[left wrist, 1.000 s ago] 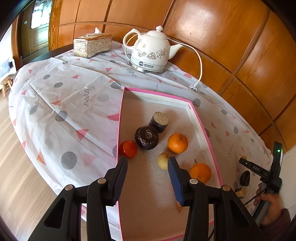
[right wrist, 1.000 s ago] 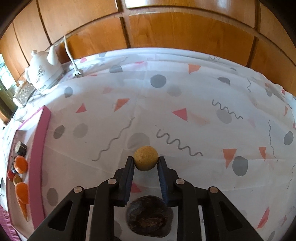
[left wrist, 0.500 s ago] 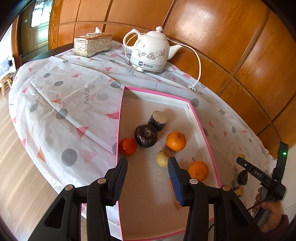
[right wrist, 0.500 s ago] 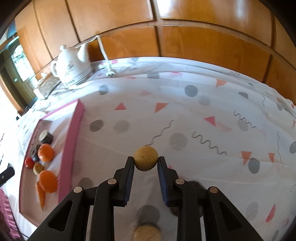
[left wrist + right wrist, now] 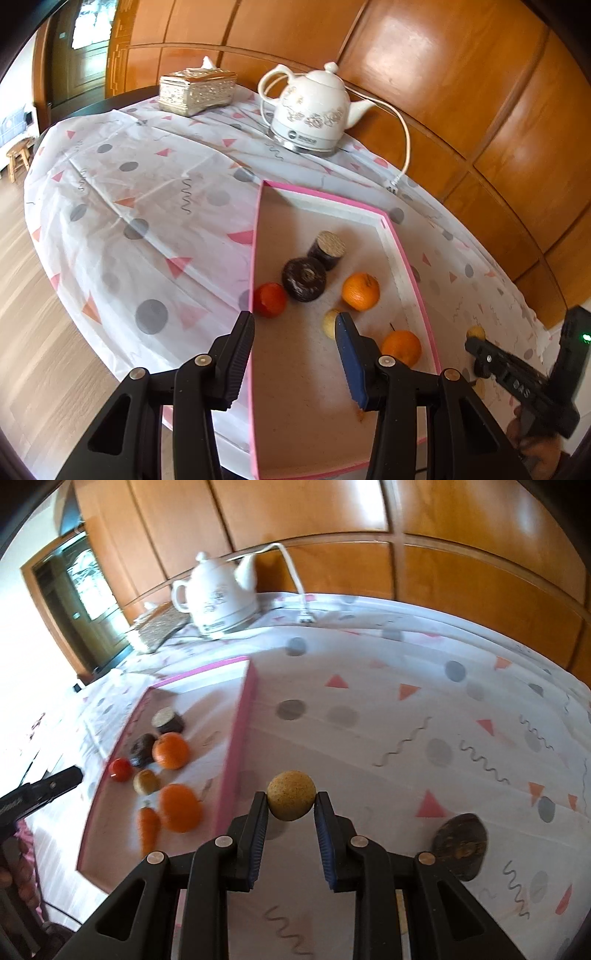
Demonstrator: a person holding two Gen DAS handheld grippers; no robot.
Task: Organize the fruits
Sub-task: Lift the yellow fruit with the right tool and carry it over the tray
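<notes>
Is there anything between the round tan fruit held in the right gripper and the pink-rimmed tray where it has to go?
Nothing visible lies on the cloth between them. The round tan fruit, clamped in the right gripper, only has to clear the pink-rimmed tray wall. Beyond it, an orange lies close to the wall.

Clothed table (image 5: 110, 206); tray (image 5: 402, 258), kettle (image 5: 314, 110), tissue box (image 5: 197, 90)

My right claw (image 5: 290, 803) holds a round fruit (image 5: 291, 795) above the bench (image 5: 406, 720). The tray (image 5: 236, 738) lies to its left. A dark fruit (image 5: 460, 845) sits to its right.
</notes>
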